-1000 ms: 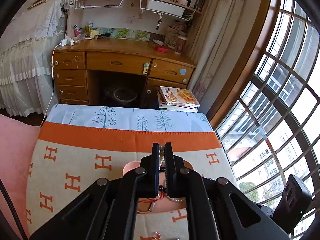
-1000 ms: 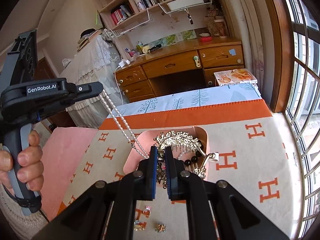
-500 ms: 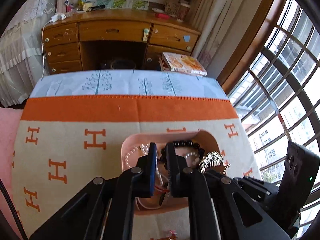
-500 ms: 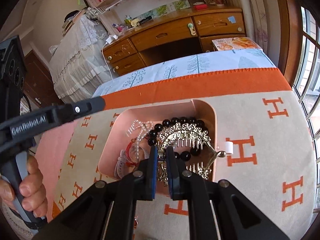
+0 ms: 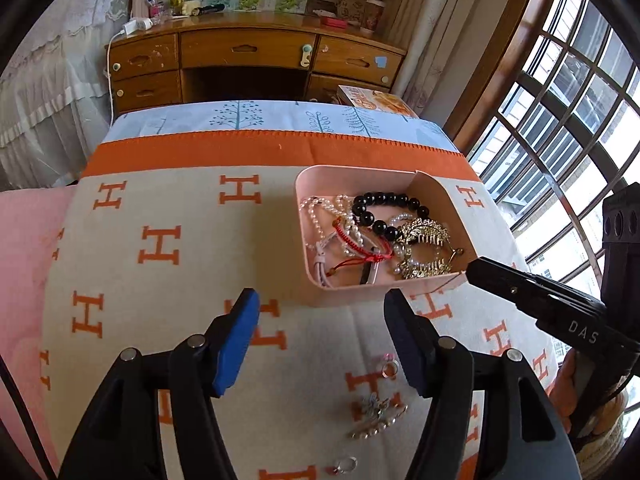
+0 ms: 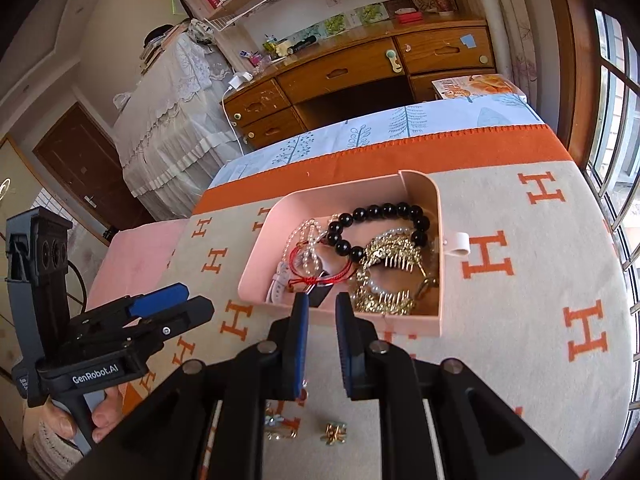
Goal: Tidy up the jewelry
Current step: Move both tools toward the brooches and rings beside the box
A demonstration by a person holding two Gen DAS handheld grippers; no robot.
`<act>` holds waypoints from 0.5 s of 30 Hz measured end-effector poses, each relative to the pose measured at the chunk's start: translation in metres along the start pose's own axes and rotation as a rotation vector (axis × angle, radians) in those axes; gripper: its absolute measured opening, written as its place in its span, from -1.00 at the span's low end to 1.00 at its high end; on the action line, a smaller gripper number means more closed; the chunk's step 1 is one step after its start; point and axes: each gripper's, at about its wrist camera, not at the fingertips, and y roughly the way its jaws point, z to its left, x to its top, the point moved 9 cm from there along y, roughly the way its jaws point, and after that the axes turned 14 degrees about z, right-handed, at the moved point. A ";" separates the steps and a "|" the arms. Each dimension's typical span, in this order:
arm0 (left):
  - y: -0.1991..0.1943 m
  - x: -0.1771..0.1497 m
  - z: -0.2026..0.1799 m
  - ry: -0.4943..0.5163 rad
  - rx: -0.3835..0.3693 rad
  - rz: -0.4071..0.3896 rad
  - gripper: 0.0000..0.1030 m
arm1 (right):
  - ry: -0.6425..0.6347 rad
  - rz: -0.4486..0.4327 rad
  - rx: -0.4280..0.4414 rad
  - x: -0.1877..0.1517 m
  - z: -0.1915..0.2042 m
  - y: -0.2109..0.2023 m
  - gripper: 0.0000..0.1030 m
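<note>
One pink tray [image 5: 460, 216], one black bead bracelet [image 5: 384, 208], two gold combs [image 5: 424, 232]

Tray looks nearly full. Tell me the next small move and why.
Probably lower the open left gripper onto the brooch lying loose on the blanket; both grippers are empty, and small pieces remain outside the pink tray.

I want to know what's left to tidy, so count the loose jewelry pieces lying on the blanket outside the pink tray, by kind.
Rings: 2
Flower-shaped piece: 1
Sparkly bar clip: 1
Total: 4
</note>
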 end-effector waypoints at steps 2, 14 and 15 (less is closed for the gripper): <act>-0.010 -0.014 0.008 -0.001 0.012 -0.013 0.25 | -0.010 -0.002 0.015 -0.012 0.007 -0.005 -0.73; -0.029 -0.120 0.037 -0.029 0.038 -0.024 0.26 | -0.104 0.106 0.046 -0.102 0.048 0.013 -0.73; -0.027 -0.129 0.037 -0.033 0.030 -0.012 0.26 | -0.111 0.123 0.049 -0.109 0.051 0.016 -0.73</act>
